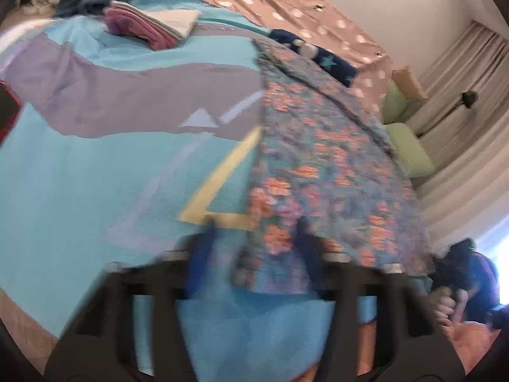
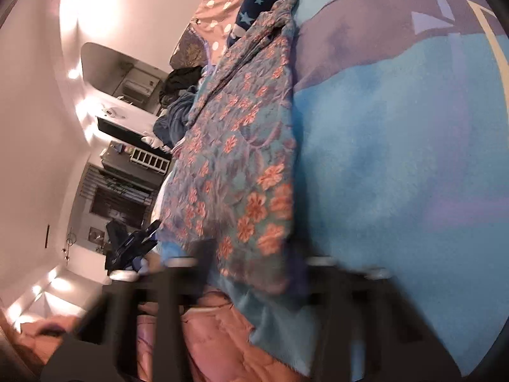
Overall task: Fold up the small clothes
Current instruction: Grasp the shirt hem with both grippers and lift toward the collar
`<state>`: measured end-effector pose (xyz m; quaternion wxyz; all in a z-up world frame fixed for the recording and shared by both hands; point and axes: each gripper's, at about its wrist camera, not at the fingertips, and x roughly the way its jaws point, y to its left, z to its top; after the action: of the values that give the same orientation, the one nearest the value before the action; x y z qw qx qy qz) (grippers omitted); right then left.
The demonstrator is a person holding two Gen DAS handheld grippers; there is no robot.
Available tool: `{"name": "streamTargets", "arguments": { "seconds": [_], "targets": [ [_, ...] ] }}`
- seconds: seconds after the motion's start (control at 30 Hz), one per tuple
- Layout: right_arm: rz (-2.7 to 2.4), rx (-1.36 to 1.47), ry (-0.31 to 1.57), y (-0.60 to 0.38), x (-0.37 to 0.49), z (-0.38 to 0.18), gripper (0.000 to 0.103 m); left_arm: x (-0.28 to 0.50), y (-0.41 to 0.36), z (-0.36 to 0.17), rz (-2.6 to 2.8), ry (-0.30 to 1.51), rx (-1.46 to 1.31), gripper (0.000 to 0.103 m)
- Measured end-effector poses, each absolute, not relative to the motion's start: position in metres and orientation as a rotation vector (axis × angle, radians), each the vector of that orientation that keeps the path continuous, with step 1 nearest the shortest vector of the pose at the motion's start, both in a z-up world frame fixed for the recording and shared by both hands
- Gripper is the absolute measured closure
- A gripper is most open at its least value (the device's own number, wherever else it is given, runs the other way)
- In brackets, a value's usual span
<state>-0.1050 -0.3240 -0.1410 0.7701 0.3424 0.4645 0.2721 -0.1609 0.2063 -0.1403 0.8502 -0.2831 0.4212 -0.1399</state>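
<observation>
A floral garment [image 1: 318, 159], blue-grey with orange flowers, lies stretched out on a turquoise and purple blanket [image 1: 79, 175]. Its near corner hangs between the blurred blue fingers of my left gripper [image 1: 251, 254], which is shut on the cloth. In the right wrist view the same floral garment [image 2: 241, 159] runs away up the blanket [image 2: 397, 159]. Its near hem sits between the dark, blurred fingers of my right gripper [image 2: 254, 264], which is also shut on it. A hand [image 1: 445, 305] shows at the lower right of the left wrist view.
A folded pink and white stack [image 1: 149, 25] lies at the far left of the blanket. A navy star-print piece [image 1: 331, 60] sits beyond the garment on a dotted sheet [image 1: 286, 3]. Dark loose clothes [image 2: 178, 95], green cushions [image 1: 410, 152] and curtains [image 1: 461, 127] border the bed.
</observation>
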Motion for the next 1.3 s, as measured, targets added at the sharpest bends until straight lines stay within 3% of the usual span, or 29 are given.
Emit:
{"name": "streamTargets", "arguments": {
  "seconds": [0.2, 0.3, 0.6, 1.3],
  "targets": [
    [0.549, 0.729, 0.745, -0.353, -0.116, -0.065, 0.099, -0.176, 0.211, -0.072, -0.374, 0.654, -0.664, 0.1],
    [0.531, 0.672, 0.735, -0.35, -0.113, -0.051, 0.099, -0.174, 0.196, -0.045, -0.388, 0.614, -0.575, 0.1],
    [0.543, 0.711, 0.731, -0.346, -0.1, -0.059, 0.098, -0.16, 0.202, -0.06, -0.361, 0.634, -0.622, 0.1],
    [0.556, 0.634, 0.567, -0.323, -0.019, 0.004, 0.098, -0.103, 0.214, 0.0, -0.38, 0.459, -0.644, 0.1]
  ]
}}
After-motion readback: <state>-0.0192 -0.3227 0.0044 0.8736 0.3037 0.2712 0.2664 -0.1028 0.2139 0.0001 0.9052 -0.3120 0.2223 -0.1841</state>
